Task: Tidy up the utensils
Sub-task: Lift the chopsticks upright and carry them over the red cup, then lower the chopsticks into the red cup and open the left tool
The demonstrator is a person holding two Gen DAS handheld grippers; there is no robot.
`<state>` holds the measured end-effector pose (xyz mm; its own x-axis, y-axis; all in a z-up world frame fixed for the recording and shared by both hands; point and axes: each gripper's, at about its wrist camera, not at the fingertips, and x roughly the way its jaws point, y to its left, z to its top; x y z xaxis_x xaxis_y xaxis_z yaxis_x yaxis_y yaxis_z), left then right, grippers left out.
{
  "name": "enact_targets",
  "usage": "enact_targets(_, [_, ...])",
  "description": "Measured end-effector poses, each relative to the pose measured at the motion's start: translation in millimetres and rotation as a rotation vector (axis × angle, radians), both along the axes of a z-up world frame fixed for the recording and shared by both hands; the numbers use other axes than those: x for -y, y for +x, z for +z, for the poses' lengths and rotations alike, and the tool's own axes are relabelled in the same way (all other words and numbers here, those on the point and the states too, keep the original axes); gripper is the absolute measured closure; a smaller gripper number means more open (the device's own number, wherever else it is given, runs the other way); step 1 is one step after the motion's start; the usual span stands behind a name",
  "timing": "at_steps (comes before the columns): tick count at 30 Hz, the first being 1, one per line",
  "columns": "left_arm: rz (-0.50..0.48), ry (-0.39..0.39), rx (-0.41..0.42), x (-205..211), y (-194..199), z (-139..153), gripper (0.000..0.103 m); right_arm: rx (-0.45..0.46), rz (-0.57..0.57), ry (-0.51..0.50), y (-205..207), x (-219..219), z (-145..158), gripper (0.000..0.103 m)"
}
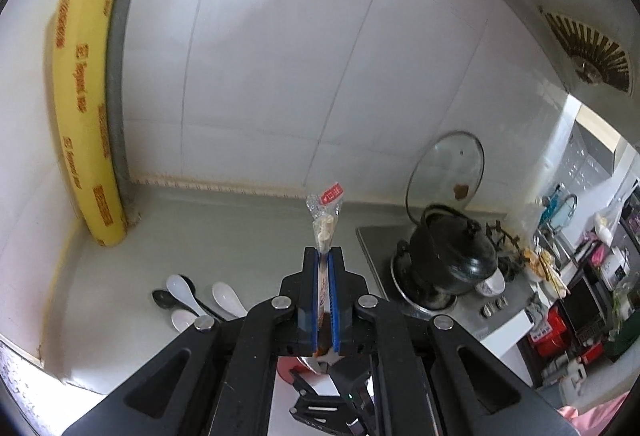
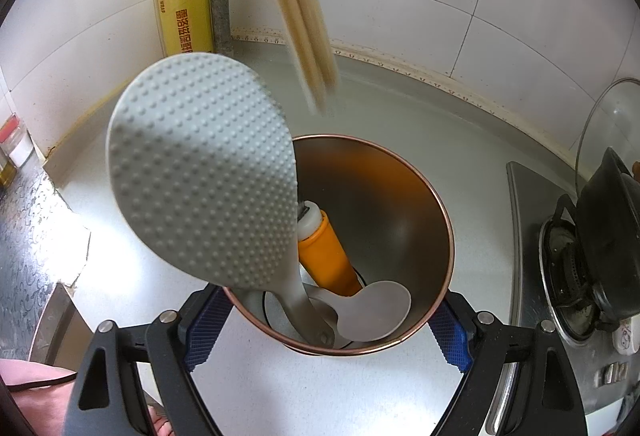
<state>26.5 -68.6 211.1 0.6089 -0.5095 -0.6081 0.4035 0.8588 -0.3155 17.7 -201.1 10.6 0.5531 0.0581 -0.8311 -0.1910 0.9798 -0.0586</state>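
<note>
Your left hand-held gripper (image 1: 325, 256): jaws clamped on wrapped chopsticks (image 1: 326, 224), pack poking up past fingertips, raised above worktop (image 1: 240, 232). Your right hand-held gripper (image 2: 326, 332): jaws spread around metal cup (image 2: 400, 172), blue pads against its rim either side. Cup stands on worktop, holds grey rice paddle (image 2: 200, 172), orange-handled tool (image 2: 326, 256), pale spoon (image 2: 376, 312). White and black spoons (image 1: 192, 296) lie near worktop's left front edge. Yellow wrap box (image 1: 84, 116) leans in back left corner.

In the metal cup (image 2: 400, 172): rice paddle (image 2: 200, 172) left, peeler (image 2: 326, 256) middle, spoon (image 2: 376, 310) front. Above its far rim, 2 chopsticks (image 2: 308, 24). Right of it, stove (image 2: 560, 276) with kettle (image 2: 612, 236); left on the counter (image 1: 240, 228), spoons (image 1: 200, 296).
</note>
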Motion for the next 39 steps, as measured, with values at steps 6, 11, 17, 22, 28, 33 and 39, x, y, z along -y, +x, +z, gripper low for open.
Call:
enact_targets(6, [-0.037, 0.033, -0.057, 14.7, 2.7, -17.4, 0.099, 0.0, 0.0, 0.001, 0.0, 0.2, 0.0, 0.013])
enact_targets(11, [-0.051, 0.05, -0.121, 21.8, 8.7, -34.0, 0.098, -0.002, 0.001, 0.0, -0.2, -0.3, 0.3, 0.013])
enact_targets(17, [-0.077, 0.084, -0.178, 29.6, 12.7, -51.0, 0.098, -0.001, 0.001, -0.002, -0.3, -0.9, 0.4, 0.013])
enact_targets(22, [-0.087, 0.097, -0.213, 31.0, 15.0, -61.3, 0.098, -0.003, -0.004, -0.005, -0.7, -1.5, 0.7, 0.013])
enact_targets(28, [-0.092, 0.1, -0.245, 29.4, 17.1, -69.3, 0.098, -0.005, -0.012, -0.009, -1.6, -4.3, 2.1, 0.013])
enact_targets(33, [-0.101, 0.105, -0.262, 29.6, 18.0, -74.5, 0.098, -0.008, -0.019, -0.011, -0.5, -6.0, 3.4, 0.013])
enact_targets(39, [-0.105, 0.112, -0.274, 28.7, 19.2, -76.8, 0.098, -0.011, -0.033, -0.011, -0.9, -7.5, 3.8, 0.013])
